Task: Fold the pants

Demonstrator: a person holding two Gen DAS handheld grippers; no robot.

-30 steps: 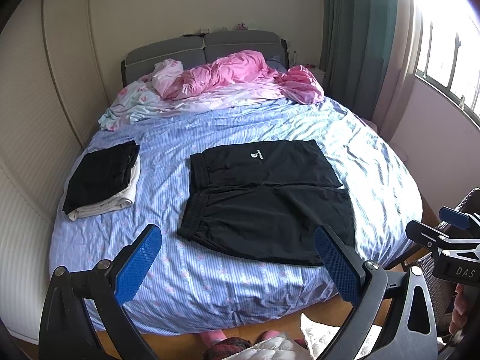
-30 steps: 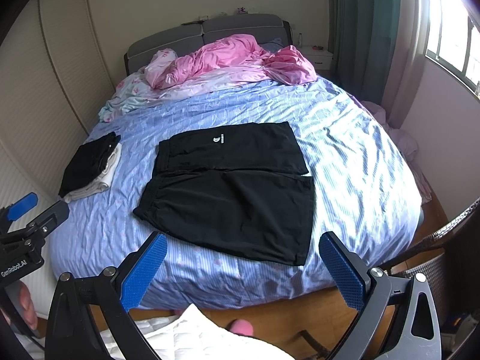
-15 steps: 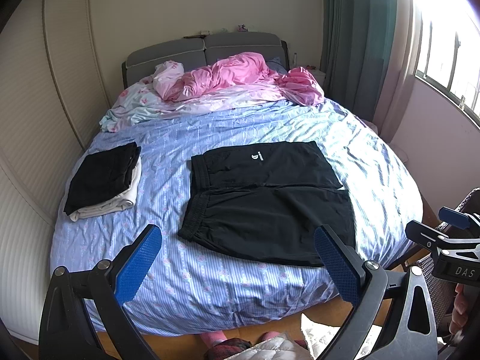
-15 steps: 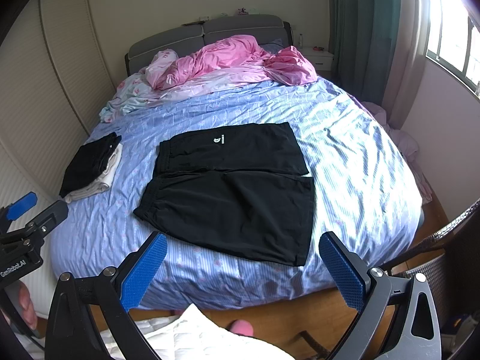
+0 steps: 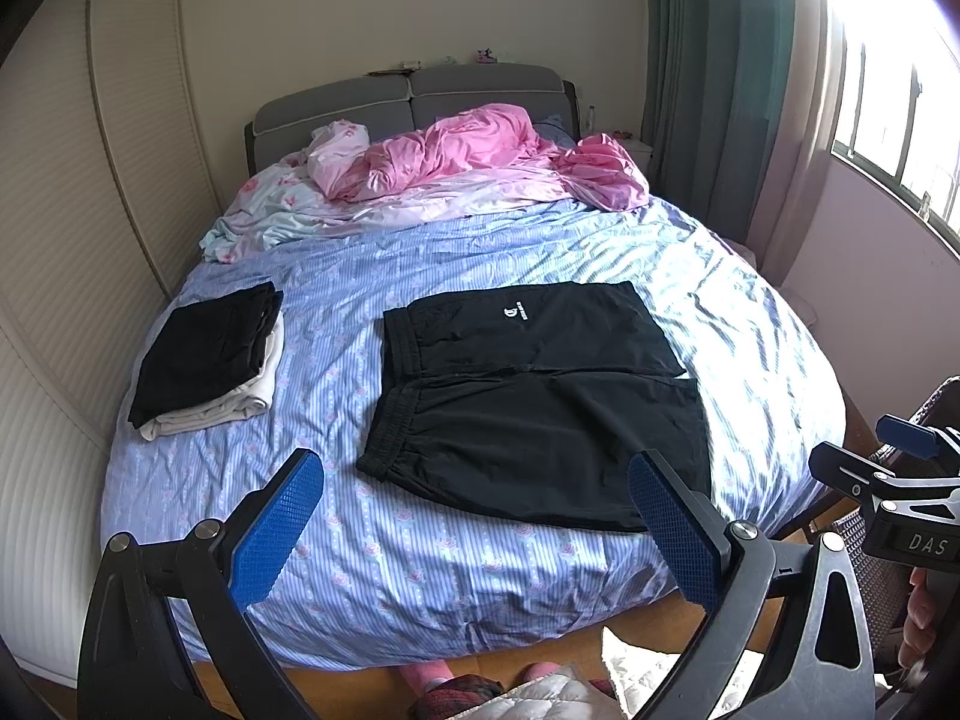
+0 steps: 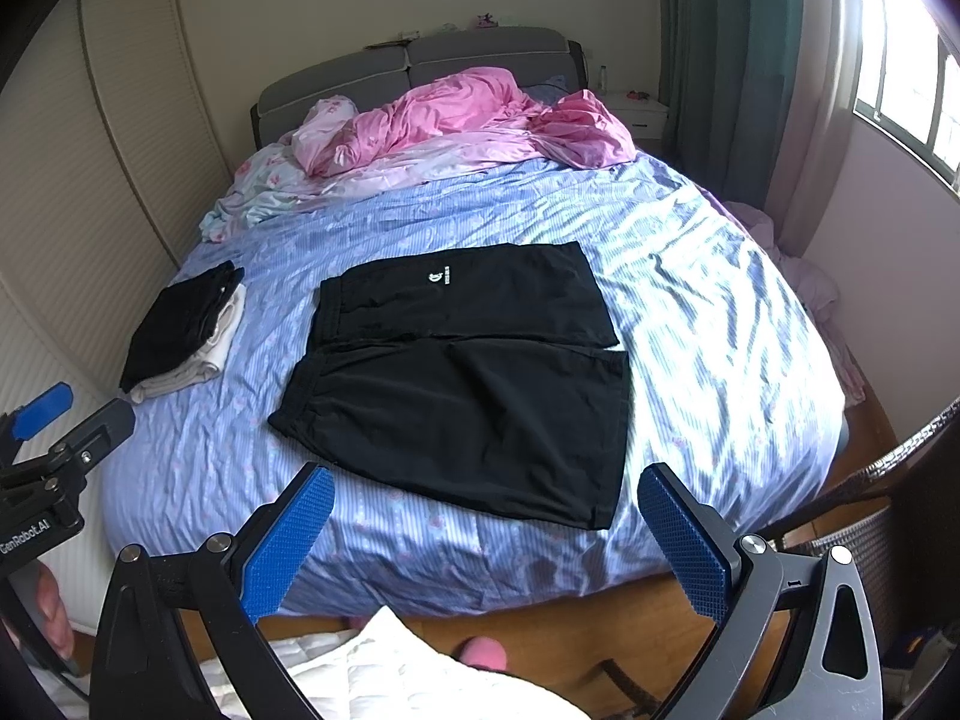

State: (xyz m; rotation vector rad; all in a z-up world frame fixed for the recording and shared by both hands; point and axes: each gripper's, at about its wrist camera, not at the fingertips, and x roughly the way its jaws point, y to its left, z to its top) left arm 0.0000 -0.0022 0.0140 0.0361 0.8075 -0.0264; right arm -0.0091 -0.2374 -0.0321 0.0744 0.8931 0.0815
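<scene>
A pair of black shorts (image 5: 534, 402) lies spread flat on the blue striped bed (image 5: 420, 570), toward its near end, the waistband to the left and the two legs running to the right, one beyond the other; a small white logo shows on the far leg. Both tongs hang in the air short of the foot of the bed, touching nothing. The left tongs (image 5: 474, 531) stand wide, their blue pads far apart with the near edge of the shorts showing between them, and the right tongs (image 6: 486, 540) are just as wide (also empty), framing the near hem of the shorts in the right wrist view. To the left of the shorts, well apart from them, sits a small stack of folded clothes (image 5: 207, 354), black pieces on top of a white one. A rumpled pink blanket (image 5: 480, 150) is heaped at the head of the bed against the grey headboard (image 5: 414, 99). Green curtains (image 5: 714, 78) hang beside a bright window (image 5: 900, 90) on the right.
</scene>
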